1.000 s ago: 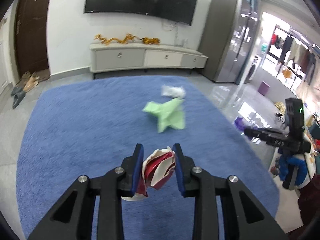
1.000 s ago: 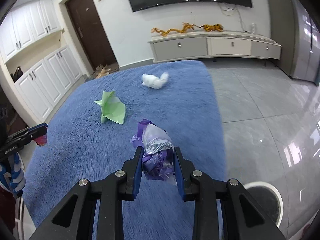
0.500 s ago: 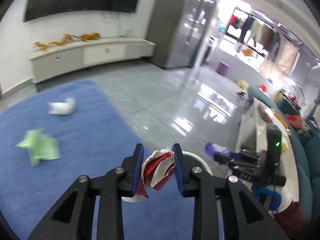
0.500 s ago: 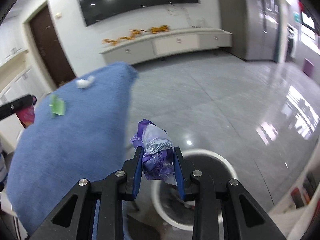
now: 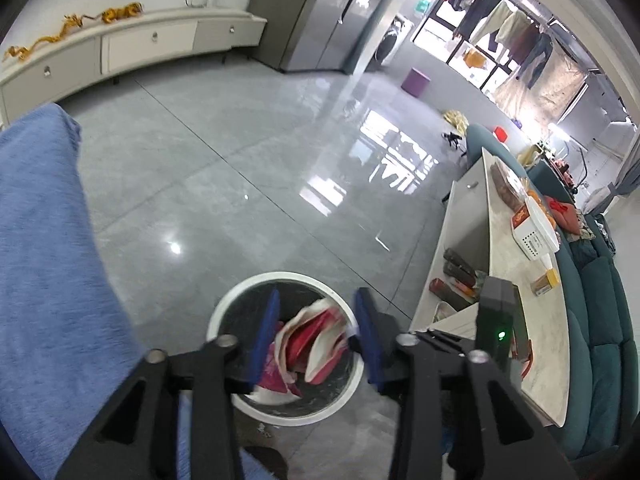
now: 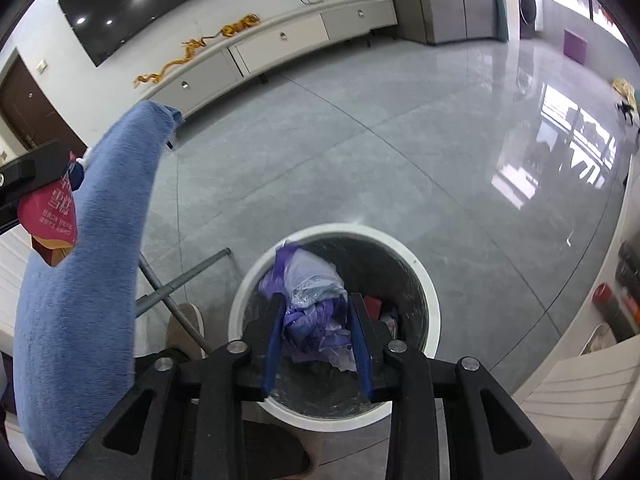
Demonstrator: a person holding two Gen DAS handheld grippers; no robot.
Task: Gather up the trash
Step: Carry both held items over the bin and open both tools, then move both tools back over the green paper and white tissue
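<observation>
A round bin with a white rim [image 5: 280,278] [image 6: 432,300] stands on the grey floor beside the blue-covered surface, with some rubbish inside. My left gripper [image 5: 316,336] hangs over its mouth. Its jaws are opening, and a crumpled red-and-white wrapper [image 5: 320,340] sits loose between the blue pads. My right gripper [image 6: 318,336] is also over the bin. Its jaws are opening slightly, with a purple plastic bag [image 6: 308,280] between pads that still touch it. In the right wrist view, the left gripper's wrapper [image 6: 52,216] shows at the far left.
A blue plush cover [image 5: 40,260] [image 6: 80,280] lies left of the bin, with metal legs [image 6: 180,280] under it. A shoe [image 6: 188,320] stands by the bin. A white low table [image 5: 520,360] with boxes and a teal sofa [image 5: 600,320] are on the right.
Both grippers swung off the blue surface and now sit over the bin, pointing down. The left jaws have spread and freed the wrapper. The right jaws have widened only a little.
</observation>
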